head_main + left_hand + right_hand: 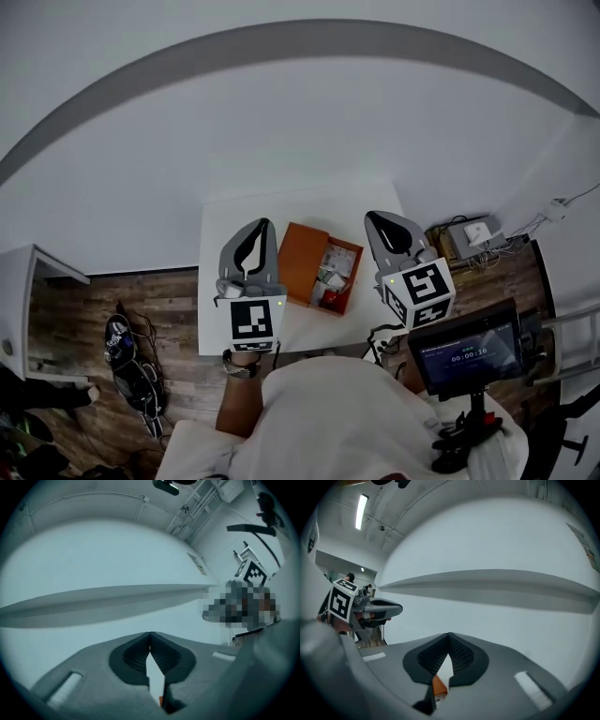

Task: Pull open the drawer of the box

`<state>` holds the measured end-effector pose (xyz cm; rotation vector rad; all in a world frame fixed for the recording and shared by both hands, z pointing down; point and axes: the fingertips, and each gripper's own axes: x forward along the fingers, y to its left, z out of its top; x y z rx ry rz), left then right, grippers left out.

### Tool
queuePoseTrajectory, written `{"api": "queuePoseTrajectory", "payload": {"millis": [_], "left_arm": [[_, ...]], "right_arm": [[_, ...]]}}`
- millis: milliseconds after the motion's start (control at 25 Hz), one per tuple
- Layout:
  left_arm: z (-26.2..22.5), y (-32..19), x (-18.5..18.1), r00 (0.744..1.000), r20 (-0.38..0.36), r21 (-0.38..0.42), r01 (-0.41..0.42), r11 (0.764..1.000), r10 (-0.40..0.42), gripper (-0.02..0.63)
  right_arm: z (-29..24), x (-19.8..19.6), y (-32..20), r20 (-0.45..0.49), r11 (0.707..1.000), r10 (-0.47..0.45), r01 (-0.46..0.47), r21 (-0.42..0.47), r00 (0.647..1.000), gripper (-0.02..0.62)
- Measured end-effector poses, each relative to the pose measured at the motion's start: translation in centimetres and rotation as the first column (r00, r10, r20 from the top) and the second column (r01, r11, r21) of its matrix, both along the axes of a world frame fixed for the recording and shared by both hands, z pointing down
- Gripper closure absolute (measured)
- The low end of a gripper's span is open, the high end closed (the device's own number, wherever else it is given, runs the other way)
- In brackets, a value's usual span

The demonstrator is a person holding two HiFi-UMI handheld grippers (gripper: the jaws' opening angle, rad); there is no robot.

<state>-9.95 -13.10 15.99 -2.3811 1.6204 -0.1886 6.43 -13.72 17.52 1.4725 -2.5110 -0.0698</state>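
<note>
In the head view an orange box (298,255) lies on the white table (216,281), between my two grippers. Its drawer (334,278) stands pulled out toward the right and holds several small items. My left gripper (251,246) is held up left of the box, shut and empty. My right gripper (394,231) is held up right of it, also shut and empty. The left gripper (150,634) faces the pale wall, its tips touching. The right gripper (449,635) looks the same, with a bit of the orange box (438,686) showing below its jaws.
A screen on a stand (466,352) sits at the lower right. Cables and small devices (472,234) lie on a wooden surface to the right. Shoes and straps (131,366) are on the wood floor at left, near a white cabinet (19,300).
</note>
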Motion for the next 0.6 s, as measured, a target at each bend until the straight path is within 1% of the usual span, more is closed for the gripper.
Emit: {"api": "queuePoseTrajectory", "payload": {"millis": [200, 440, 600], "left_arm": [[-1.0, -0.4, 0.4, 1.000, 0.002, 0.024, -0.029, 0.999, 0.029, 0.600], [-1.2, -1.0, 0.1, 0.999, -0.017, 0.022, -0.035, 0.999, 0.036, 0.600], [-1.1, -1.7, 0.3, 0.999, -0.011, 0.025, -0.039, 0.999, 0.039, 0.600]], "right_arm": [[-1.7, -0.3, -0.3, 0.015, 0.999, 0.015, -0.016, 0.038, 1.000, 0.594], [-2.1, -0.2, -0.4, 0.016, 0.998, 0.038, -0.039, 0.046, 0.999, 0.594], [-2.1, 0.3, -0.9, 0.004, 0.998, 0.047, -0.047, 0.051, 0.999, 0.594]]}}
